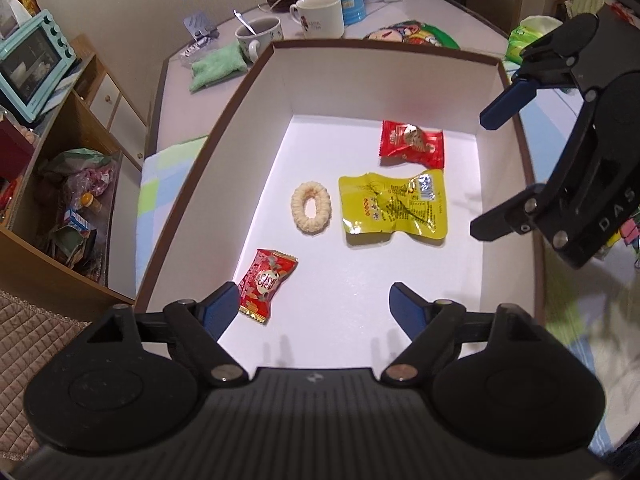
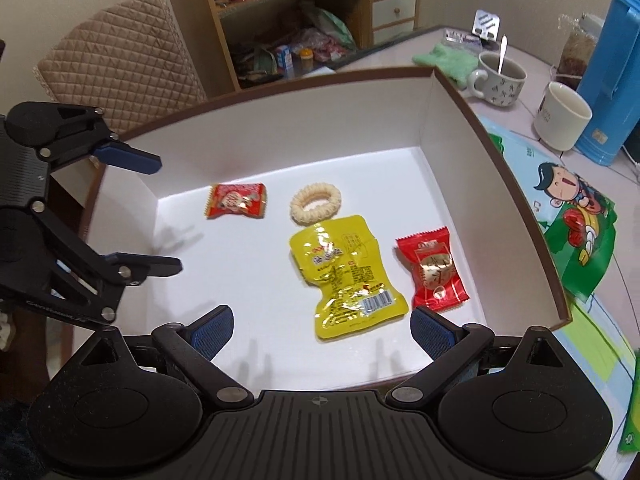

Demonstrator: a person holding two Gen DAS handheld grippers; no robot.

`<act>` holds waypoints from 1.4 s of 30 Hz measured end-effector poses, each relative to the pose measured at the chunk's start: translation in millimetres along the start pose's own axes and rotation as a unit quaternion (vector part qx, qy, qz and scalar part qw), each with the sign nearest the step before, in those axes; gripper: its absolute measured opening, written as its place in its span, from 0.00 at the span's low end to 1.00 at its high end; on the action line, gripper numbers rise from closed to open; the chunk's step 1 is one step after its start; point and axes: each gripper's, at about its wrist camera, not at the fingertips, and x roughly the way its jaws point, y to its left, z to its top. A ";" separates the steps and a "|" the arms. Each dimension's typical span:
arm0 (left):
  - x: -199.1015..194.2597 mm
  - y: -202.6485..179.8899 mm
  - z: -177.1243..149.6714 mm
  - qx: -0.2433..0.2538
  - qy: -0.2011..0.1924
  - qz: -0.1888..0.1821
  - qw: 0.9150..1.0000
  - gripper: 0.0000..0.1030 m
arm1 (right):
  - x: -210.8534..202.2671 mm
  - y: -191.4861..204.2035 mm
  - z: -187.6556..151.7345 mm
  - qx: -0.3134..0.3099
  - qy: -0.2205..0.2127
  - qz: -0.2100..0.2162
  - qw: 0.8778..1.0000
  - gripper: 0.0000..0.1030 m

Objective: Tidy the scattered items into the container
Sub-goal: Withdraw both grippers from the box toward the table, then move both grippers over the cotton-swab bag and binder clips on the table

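Four small items were seen lying on the white floor of the open cardboard box (image 2: pixel 424 120), the container for the tidy-up: a yellow foil snack pouch (image 2: pixel 346 276), a ring-shaped puffed snack (image 2: pixel 315 205) just beyond it, and two red wrapped candies. One red candy (image 2: pixel 434 270) lay just ahead of the right gripper (image 2: pixel 322 326), beside that tool's right finger; the other red candy (image 1: pixel 267 286) lay close against the left finger of the left gripper (image 1: pixel 314 308). Both grippers were held over the box with jaws spread wide and nothing between them, each visible from the other's camera.

Outside the box, past its far wall from the left gripper, a large green cartoon-printed snack bag (image 2: pixel 568 216) was left on the table, along with a green cloth (image 1: pixel 216 64), a mug with a spoon (image 1: pixel 260 36) and a white mug (image 1: pixel 318 14). Judged from this, the sorting appeared well advanced; whether the green bag and other tabletop things counted as scattered items could not be told, and no item was being carried.
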 end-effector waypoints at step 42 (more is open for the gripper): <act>-114.7 -113.6 -13.5 -0.016 -0.100 -0.032 0.994 0.86 | -182.7 -28.3 -189.8 0.173 -0.174 -0.038 0.969 0.95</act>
